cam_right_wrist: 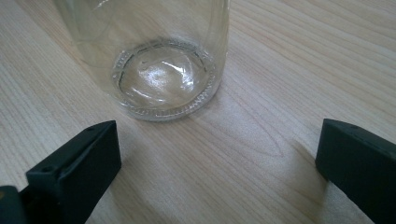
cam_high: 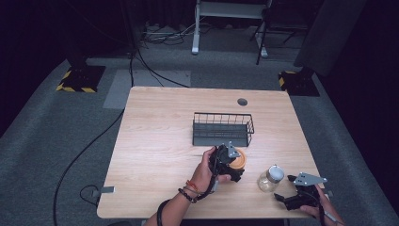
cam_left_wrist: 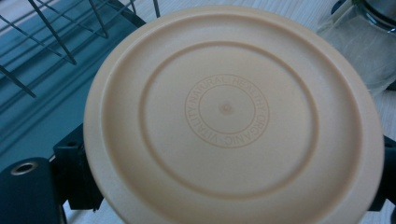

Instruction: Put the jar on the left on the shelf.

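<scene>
Left gripper (cam_high: 234, 165) grips an orange lid (cam_high: 239, 159) just in front of the wire basket (cam_high: 222, 128). Right of the lid stands a glass jar (cam_high: 270, 179); the right gripper (cam_high: 288, 193) hovers just beyond it, spread wide.

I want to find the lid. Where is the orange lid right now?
In the high view, the orange lid is held in the left gripper, just in front of the wire basket and left of the glass jar.

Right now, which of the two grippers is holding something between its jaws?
The left gripper: its jaws clamp the beige round lid. The right gripper is open, its jaws apart on the table short of the glass jar.
</scene>
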A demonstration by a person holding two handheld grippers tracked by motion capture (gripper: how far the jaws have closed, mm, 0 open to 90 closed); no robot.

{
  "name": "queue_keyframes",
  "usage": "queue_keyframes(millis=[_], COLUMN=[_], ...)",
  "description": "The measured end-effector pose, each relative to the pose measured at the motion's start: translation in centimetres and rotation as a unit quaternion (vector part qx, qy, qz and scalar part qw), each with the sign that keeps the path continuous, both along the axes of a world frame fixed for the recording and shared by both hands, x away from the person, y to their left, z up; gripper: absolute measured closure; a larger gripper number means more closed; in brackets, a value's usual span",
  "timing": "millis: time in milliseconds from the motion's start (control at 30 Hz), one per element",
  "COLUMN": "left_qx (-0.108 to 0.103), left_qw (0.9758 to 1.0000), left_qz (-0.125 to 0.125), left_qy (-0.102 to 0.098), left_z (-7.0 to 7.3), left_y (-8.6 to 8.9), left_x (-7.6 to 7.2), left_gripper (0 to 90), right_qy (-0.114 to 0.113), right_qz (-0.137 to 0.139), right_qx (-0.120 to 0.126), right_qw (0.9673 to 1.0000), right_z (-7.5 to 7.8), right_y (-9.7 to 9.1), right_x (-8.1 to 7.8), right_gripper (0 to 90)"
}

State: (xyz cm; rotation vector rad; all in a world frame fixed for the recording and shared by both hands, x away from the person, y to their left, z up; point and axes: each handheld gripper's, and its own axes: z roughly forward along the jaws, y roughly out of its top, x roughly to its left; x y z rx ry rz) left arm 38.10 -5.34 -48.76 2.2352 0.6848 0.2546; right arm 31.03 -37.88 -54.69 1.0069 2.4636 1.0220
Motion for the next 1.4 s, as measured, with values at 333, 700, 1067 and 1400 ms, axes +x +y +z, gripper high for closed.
queue_keyframes(millis=[333, 700, 1067, 1400], left_qx=[-0.003, 0.001, -0.001, -0.005], left_qw=[1.0, 0.9999, 0.9998, 0.9996], left_qz=[0.002, 0.008, 0.015, 0.02], left_qy=[-0.008, -0.013, -0.016, -0.016], left_z=[2.4, 4.1, 5.6, 6.8], left_y=[0.3, 0.7, 1.2, 1.8], left_x=[0.1, 0.6, 1.1, 2.0], left_gripper=[9.6, 9.6, 9.6, 9.6], right_qy=[0.0, 0.0, 0.0, 0.0], right_qz=[0.0, 0.0, 0.001, 0.001], right_qx=[0.0, 0.0, 0.0, 0.0], right_qw=[1.0, 1.0, 1.0, 1.0], right_z=[0.0, 0.0, 0.0, 0.0], right_y=[0.0, 0.0, 0.0, 0.0], right_x=[0.0, 0.0, 0.0, 0.0], right_gripper=[0.1, 0.1, 0.1, 0.1])
